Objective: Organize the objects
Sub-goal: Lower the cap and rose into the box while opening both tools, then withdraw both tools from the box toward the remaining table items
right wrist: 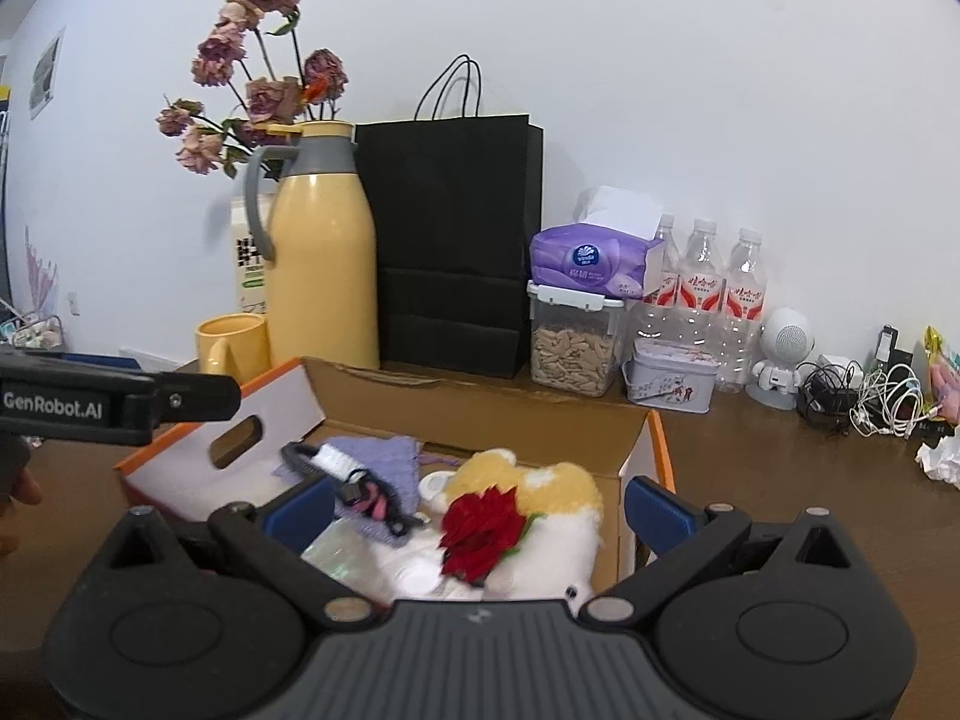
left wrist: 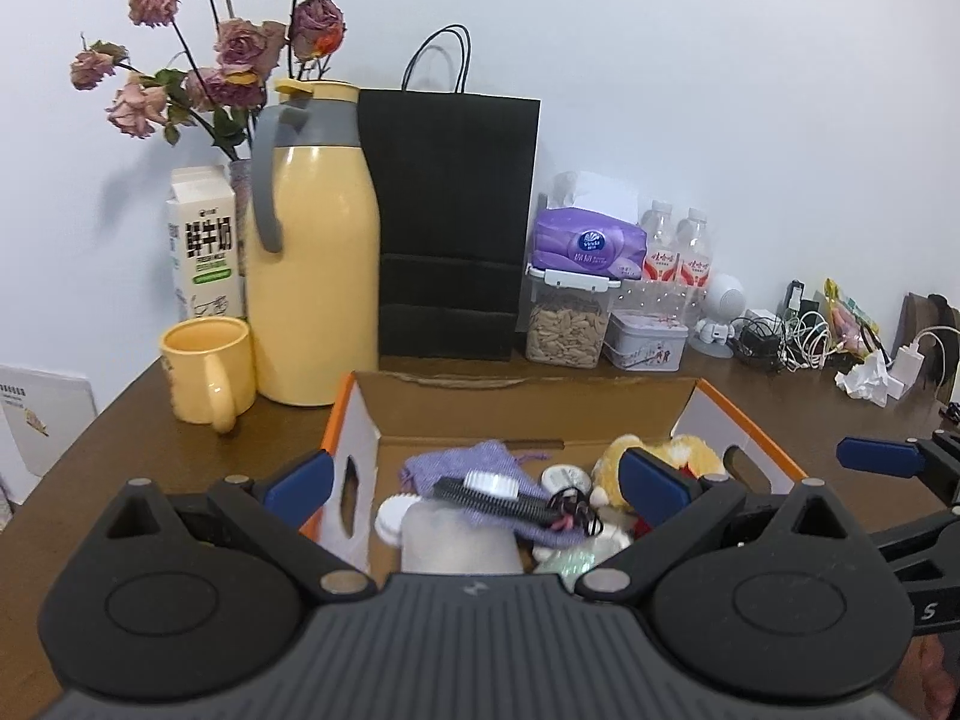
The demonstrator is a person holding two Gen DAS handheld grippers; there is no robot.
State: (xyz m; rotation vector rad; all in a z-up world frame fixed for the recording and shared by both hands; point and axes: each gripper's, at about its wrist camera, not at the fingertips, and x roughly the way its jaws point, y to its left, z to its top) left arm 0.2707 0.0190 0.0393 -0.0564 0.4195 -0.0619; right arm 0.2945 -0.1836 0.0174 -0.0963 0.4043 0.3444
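An open cardboard box point(left wrist: 534, 405) with orange edges sits on the brown table, also in the right wrist view point(right wrist: 480, 414). It holds a purple knit pouch point(left wrist: 474, 468), a black comb point(left wrist: 498, 501), a yellow plush toy point(right wrist: 540, 486), a red fabric rose point(right wrist: 480, 531) and small white items. My left gripper point(left wrist: 474, 483) is open and empty above the box's near side. My right gripper point(right wrist: 480, 510) is open and empty above the box, over the rose. The right gripper's blue fingertips point(left wrist: 876, 457) show at the right of the left wrist view.
Behind the box stand a yellow thermos jug point(left wrist: 315, 264), a yellow mug point(left wrist: 207, 369), a milk carton point(left wrist: 201, 240), dried roses point(left wrist: 216, 60), a black paper bag point(left wrist: 450, 228), a tissue pack point(left wrist: 588, 249) on a seed jar point(left wrist: 564, 327), a tin point(left wrist: 645, 342), water bottles point(right wrist: 714, 300) and tangled cables point(left wrist: 792, 342).
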